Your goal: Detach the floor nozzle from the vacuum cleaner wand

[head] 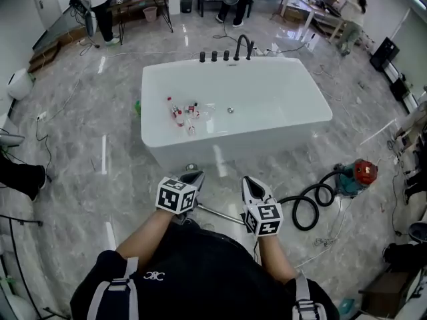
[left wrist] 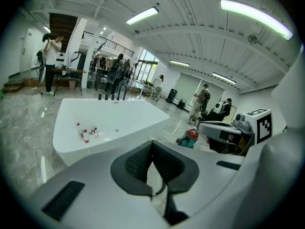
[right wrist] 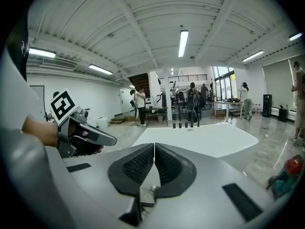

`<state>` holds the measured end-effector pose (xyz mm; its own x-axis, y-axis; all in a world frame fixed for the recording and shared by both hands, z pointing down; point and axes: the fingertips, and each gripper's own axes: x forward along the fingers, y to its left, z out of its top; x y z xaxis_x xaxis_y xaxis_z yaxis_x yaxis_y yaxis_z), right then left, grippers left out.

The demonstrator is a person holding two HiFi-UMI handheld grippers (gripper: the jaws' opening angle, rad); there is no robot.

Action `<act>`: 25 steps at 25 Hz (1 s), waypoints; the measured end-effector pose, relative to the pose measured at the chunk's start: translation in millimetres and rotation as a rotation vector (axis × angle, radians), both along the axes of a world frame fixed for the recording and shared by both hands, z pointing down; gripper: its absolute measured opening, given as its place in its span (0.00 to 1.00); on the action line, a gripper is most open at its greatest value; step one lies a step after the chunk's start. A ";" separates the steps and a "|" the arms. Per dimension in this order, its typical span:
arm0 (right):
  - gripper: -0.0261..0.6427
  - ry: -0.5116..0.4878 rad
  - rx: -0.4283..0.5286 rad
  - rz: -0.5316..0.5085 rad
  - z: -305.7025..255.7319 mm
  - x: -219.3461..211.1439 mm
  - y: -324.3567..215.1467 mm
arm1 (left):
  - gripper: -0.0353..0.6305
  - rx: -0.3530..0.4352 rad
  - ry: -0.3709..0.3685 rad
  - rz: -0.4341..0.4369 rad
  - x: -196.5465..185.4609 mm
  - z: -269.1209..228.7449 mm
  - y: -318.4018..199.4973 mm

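Looking down at a shiny grey marble floor [head: 73,145] in a big bright room, with long lights [left wrist: 143,15] glowing on the white ceiling. Seeing a big white bathtub [head: 233,105] standing in the middle, with black taps [head: 241,45] on its far edge and some small bottles [head: 183,112] lying inside on the left. Spotting tables [head: 140,2] and people [head: 100,5] far away by the walls. Finding the vacuum cleaner [head: 357,174], red and green, sitting on the floor to the right of the tub, with its black hose [head: 308,209] curling in loops toward the near side. Following the thin silver wand [head: 220,213] lying flat on the floor on the near side of the tub, low between the two grippers. Seeing its long side running left to right, a little slanted, the left end farther and the right end nearer, pointing toward the hose. Not being able to tell where the floor nozzle is, with the wand's left end going out of sight under the left gripper [head: 193,179]. Holding the left gripper near that end, jaws pressed together with nothing between them. Holding the right gripper [head: 252,187] near the other end, jaws also pressed together on nothing.
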<state>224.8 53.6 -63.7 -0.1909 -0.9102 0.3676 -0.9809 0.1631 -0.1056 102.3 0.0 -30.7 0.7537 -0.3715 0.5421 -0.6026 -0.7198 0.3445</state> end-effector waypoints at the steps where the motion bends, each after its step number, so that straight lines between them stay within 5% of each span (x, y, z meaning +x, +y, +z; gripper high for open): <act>1: 0.07 -0.002 -0.009 -0.006 2.7 -0.4 -2.9 | 0.07 -0.003 0.001 0.002 0.9 0.4 -2.9; 18: 0.07 0.000 -0.277 -0.066 124.7 -13.9 -38.9 | 0.07 -0.255 -0.097 -0.026 -7.8 121.0 -37.1; 22: 0.07 0.147 -0.348 -0.179 188.1 -36.5 -40.9 | 0.07 -0.361 -0.110 -0.059 -14.7 188.6 -38.2; 25: 0.07 0.163 -0.399 -0.267 242.3 -58.6 -39.3 | 0.07 -0.438 -0.085 -0.105 -20.3 243.8 -41.1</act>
